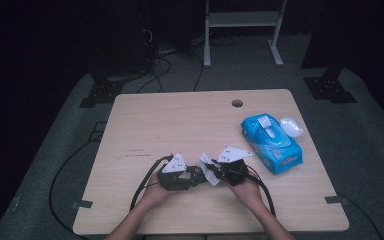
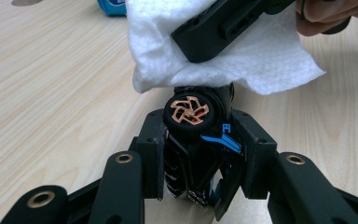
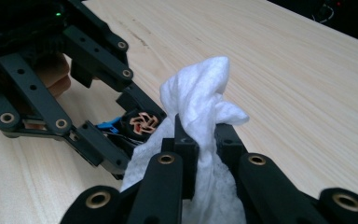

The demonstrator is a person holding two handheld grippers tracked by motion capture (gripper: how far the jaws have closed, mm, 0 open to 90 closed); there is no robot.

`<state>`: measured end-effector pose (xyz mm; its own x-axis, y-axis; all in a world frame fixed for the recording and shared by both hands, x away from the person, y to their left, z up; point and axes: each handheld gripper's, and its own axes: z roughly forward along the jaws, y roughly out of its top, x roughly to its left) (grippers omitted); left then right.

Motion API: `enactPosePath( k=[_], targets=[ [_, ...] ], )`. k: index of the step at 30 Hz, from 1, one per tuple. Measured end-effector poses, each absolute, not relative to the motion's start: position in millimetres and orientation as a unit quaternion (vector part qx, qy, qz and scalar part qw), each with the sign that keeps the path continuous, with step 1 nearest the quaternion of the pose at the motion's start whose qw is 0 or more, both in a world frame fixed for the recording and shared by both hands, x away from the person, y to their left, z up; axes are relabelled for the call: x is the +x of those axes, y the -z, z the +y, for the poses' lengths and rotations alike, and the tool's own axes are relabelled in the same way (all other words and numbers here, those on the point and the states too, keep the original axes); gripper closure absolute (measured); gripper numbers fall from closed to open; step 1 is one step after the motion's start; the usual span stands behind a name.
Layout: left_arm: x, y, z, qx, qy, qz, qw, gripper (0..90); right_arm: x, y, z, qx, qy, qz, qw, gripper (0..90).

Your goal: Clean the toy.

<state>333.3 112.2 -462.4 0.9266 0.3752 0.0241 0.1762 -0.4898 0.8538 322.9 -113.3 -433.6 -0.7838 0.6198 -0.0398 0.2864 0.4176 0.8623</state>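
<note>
Low on the table, near the front edge, the two grippers meet tip to tip. My left gripper is shut on a small black toy car with an orange-spoked wheel and blue trim, held nose up between its jaws. My right gripper is shut on a crumpled white wipe. The wipe drapes over the car's far end, with one right jaw lying on top of it. From the right gripper view, the car sits in the left gripper just left of the wipe.
A blue pack of wet wipes lies at the right of the table, flap up, with a white lid-like piece beside it. A round cable hole is near the far edge. Cables trail off both grippers toward the front.
</note>
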Motion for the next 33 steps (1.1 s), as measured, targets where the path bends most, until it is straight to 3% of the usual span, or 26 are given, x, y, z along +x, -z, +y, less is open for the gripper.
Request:
enactPosePath(
  k=[4, 11, 14, 19, 23, 26, 29, 33],
  targets=[
    [333, 463, 112, 0.856, -0.105, 0.164, 0.479, 59.7, 317, 436, -101, 0.264, -0.482, 0.822, 0.149, 82.6],
    [333, 462, 113, 0.856, -0.108, 0.163, 0.479, 59.8, 321, 433, -104, 0.265, -0.461, 0.827, 0.180, 82.7],
    [333, 462, 112, 0.857, -0.110, 0.162, 0.477, 59.8, 324, 434, -114, 0.291, -0.470, 0.816, 0.168, 82.7],
    [333, 462, 113, 0.857, -0.108, 0.164, 0.477, 59.8, 316, 435, -92, 0.258, -0.483, 0.824, 0.144, 82.6],
    [332, 462, 115, 0.857, -0.110, 0.161, 0.477, 59.8, 320, 433, -98, 0.264, -0.472, 0.827, 0.154, 82.7],
    [334, 462, 117, 0.857, -0.108, 0.164, 0.477, 59.9, 327, 433, -120, 0.291, -0.452, 0.822, 0.188, 82.7],
    [334, 462, 116, 0.857, -0.108, 0.165, 0.477, 59.8, 329, 433, -134, 0.311, -0.453, 0.813, 0.193, 82.7],
    [333, 462, 114, 0.857, -0.110, 0.163, 0.477, 59.7, 327, 434, -123, 0.306, -0.463, 0.812, 0.181, 82.7]
  ],
)
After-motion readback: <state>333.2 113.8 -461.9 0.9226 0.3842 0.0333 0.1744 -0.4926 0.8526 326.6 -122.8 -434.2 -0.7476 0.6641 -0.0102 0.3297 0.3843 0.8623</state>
